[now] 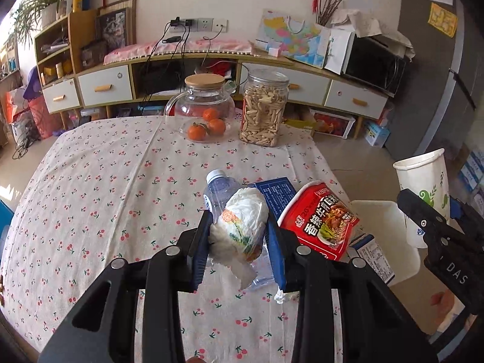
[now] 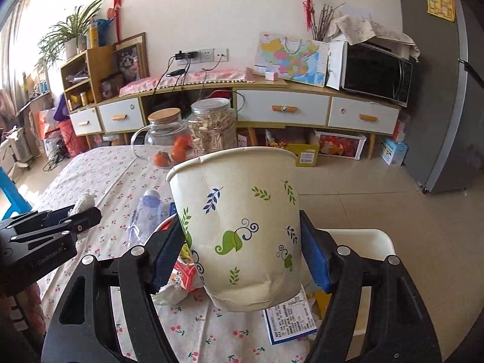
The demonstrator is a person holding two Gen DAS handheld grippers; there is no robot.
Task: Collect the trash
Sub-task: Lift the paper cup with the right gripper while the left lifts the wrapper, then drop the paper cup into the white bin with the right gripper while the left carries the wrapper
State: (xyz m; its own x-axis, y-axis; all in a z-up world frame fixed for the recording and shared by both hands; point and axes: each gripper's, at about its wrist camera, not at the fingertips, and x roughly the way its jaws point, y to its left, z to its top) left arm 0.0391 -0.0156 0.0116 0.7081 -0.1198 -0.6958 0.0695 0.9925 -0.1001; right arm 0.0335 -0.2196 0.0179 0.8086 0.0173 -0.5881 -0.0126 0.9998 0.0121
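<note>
1. Left wrist view: the left gripper [image 1: 239, 236] pinches a crumpled wrapper [image 1: 242, 227] just above the tablecloth [image 1: 106, 181]. The wrapper is soft and could slide out. At twelve o'clock lies a plastic bottle [image 1: 219, 189], and at two o'clock a red noodle lid [image 1: 320, 217] that a careless swing might knock.
2. Right wrist view: the right gripper [image 2: 242, 254] squeezes a tilted paper cup [image 2: 242, 227] above a white bin [image 2: 363, 242] at four o'clock. Too hard a squeeze could crush the cup; too early a release could miss the bin.
</note>
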